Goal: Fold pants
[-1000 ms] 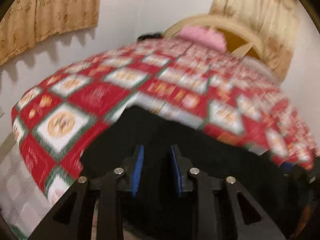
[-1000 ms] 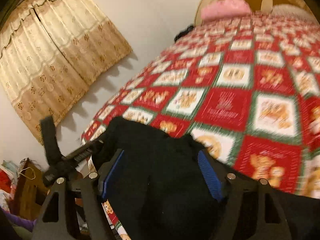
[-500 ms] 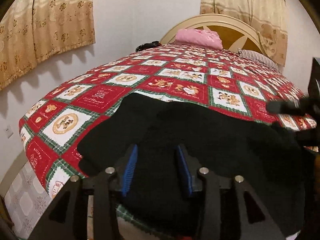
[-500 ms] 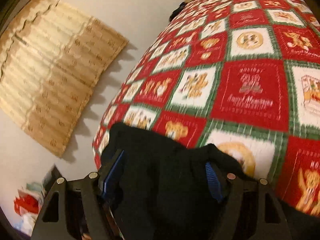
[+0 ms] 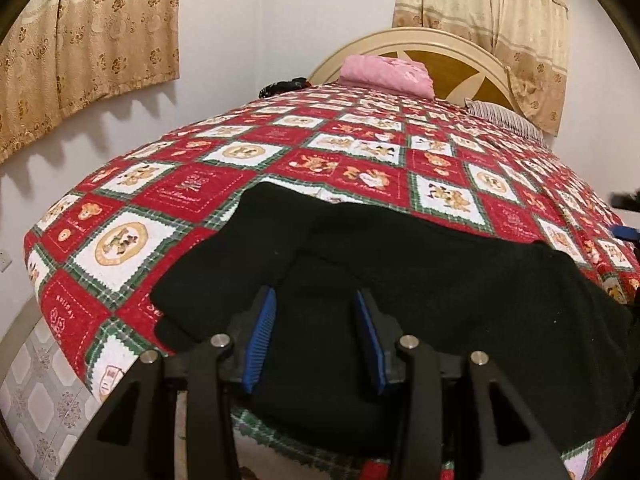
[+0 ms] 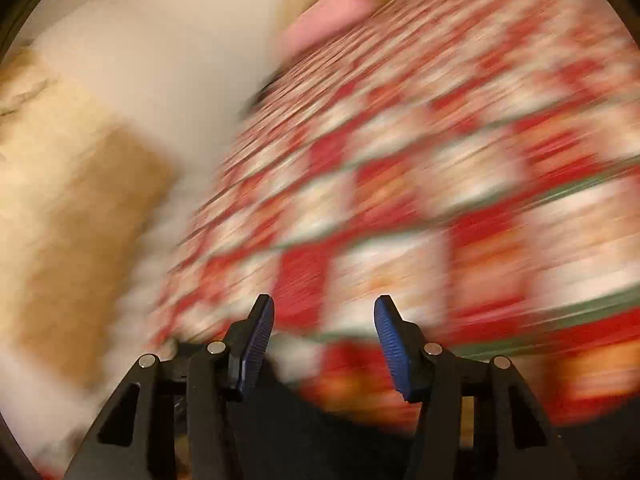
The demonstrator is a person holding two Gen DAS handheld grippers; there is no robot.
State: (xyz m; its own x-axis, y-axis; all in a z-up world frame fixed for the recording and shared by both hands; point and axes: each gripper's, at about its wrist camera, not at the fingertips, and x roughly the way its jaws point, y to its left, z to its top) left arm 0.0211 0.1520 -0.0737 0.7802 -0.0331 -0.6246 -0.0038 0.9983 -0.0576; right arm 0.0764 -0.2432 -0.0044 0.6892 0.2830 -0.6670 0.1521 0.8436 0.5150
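Note:
Black pants (image 5: pixel 420 272) lie folded on the near end of a bed with a red, white and green patchwork quilt (image 5: pixel 248 184). My left gripper (image 5: pixel 316 300) hovers over the pants' near edge, jaws open, blue pads apart, with black cloth between and under them but not pinched. The right wrist view is heavily motion-blurred. My right gripper (image 6: pixel 324 308) is open and empty over the quilt (image 6: pixel 440 200), with only a dark strip of the pants (image 6: pixel 304 432) at the bottom of that view.
A pink pillow (image 5: pixel 388 74) and a striped pillow (image 5: pixel 504 120) lie by the curved headboard (image 5: pixel 452 60). A dark object (image 5: pixel 284 86) sits at the bed's far left edge. Beige curtains (image 5: pixel 80 40) hang on the white wall. Tiled floor (image 5: pixel 36 392) shows at lower left.
My right gripper has let go of the pants and swung quickly away, its jaws now empty. My left gripper has stayed over the pants' near edge, open.

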